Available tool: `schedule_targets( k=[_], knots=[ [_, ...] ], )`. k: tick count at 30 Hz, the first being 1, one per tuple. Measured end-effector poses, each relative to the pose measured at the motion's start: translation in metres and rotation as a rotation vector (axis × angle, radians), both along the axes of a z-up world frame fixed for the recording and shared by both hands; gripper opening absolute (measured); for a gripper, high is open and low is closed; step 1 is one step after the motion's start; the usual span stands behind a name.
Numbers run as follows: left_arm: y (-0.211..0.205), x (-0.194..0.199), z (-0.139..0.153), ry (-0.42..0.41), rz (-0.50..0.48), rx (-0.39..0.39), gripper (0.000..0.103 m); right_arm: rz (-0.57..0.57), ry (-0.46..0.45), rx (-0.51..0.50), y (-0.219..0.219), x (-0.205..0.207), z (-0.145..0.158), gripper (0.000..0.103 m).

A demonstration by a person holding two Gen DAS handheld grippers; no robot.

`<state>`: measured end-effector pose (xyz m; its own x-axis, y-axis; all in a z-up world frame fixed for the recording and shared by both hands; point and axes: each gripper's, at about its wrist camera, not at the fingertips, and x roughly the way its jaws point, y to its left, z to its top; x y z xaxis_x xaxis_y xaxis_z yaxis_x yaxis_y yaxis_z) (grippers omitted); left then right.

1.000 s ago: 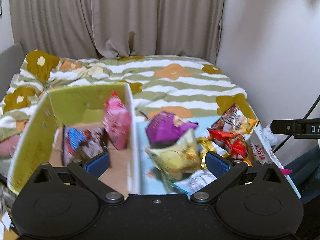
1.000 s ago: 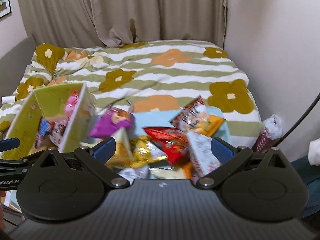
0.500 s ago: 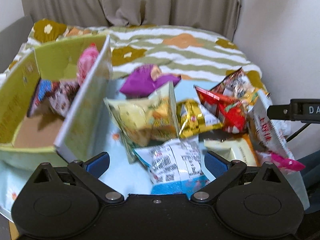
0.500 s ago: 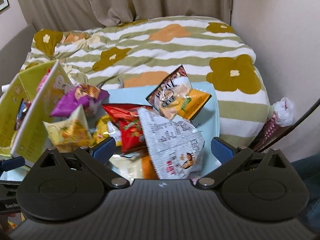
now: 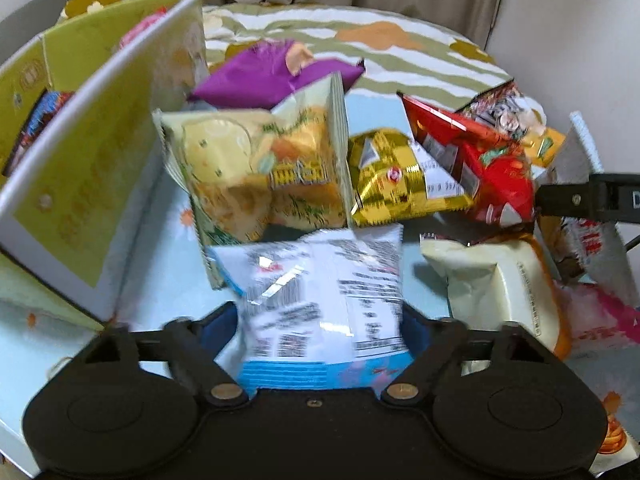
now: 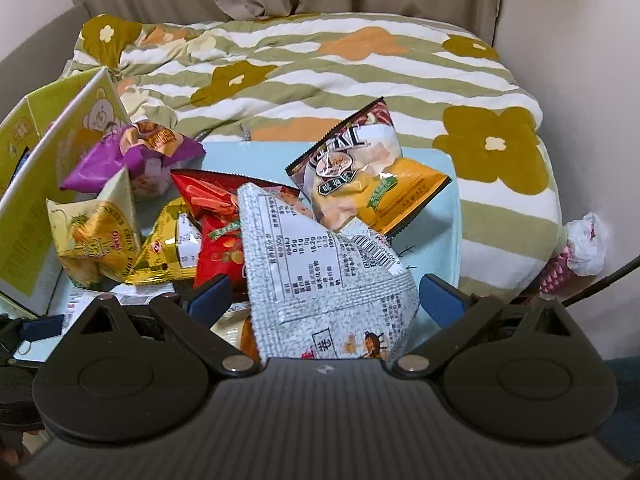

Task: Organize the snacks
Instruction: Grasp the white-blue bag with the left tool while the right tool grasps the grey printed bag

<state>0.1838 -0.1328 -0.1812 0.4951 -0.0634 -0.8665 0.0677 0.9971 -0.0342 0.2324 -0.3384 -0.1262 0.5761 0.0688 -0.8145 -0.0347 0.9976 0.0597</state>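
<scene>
Both grippers, left (image 5: 320, 320) and right (image 6: 324, 292), straddle packets with jaws open: blue packet (image 5: 324, 300), grey packet (image 6: 320, 276); closing likely comes next.

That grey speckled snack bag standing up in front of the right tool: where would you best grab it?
Take the grey speckled bag across its lower body, coming straight in from the near side. It stands tilted with its flat printed face toward the right hand-held gripper, whose open fingers already flank it, so closing would pinch its thin sides.
</scene>
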Motion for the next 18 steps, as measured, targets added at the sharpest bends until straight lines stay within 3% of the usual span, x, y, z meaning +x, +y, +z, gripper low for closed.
schedule_targets(
  k=[10,18],
  knots=[
    [0.003,-0.004,0.005,-0.011,-0.009,0.017,0.069,0.007,0.033,0.014,-0.005,0.007,-0.009,0.103],
    [0.010,-0.009,0.015,-0.021,-0.018,0.021,0.067,-0.011,0.039,0.035,-0.010,0.004,-0.011,0.093]
  ],
)
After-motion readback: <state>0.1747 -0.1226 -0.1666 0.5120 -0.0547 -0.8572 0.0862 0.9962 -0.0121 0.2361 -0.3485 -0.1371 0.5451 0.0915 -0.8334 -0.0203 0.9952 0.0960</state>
